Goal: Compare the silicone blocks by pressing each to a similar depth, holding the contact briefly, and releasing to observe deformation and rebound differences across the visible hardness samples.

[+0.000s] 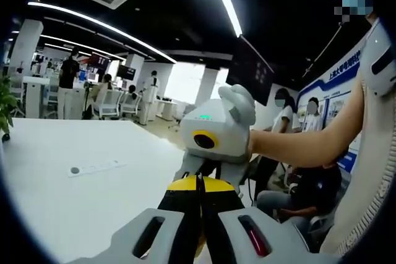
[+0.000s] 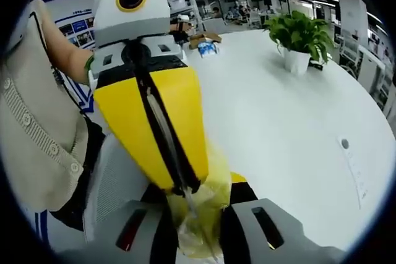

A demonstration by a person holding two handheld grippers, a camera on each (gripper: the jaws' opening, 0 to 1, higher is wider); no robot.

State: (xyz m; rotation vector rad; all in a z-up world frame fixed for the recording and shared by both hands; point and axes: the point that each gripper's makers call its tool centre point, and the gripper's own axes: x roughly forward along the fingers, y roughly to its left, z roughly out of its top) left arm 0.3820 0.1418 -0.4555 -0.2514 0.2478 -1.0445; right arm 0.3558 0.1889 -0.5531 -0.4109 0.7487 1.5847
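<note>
Right gripper view: both grippers pinch one translucent yellowish block nose-to-nose, left gripper opposing, probably squeezing it.

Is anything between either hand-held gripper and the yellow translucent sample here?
Nothing visible does. The yellow translucent sample sits between the jaws of the right hand-held gripper, and the closed yellow jaws of the left hand-held gripper meet it at their tips.
</note>
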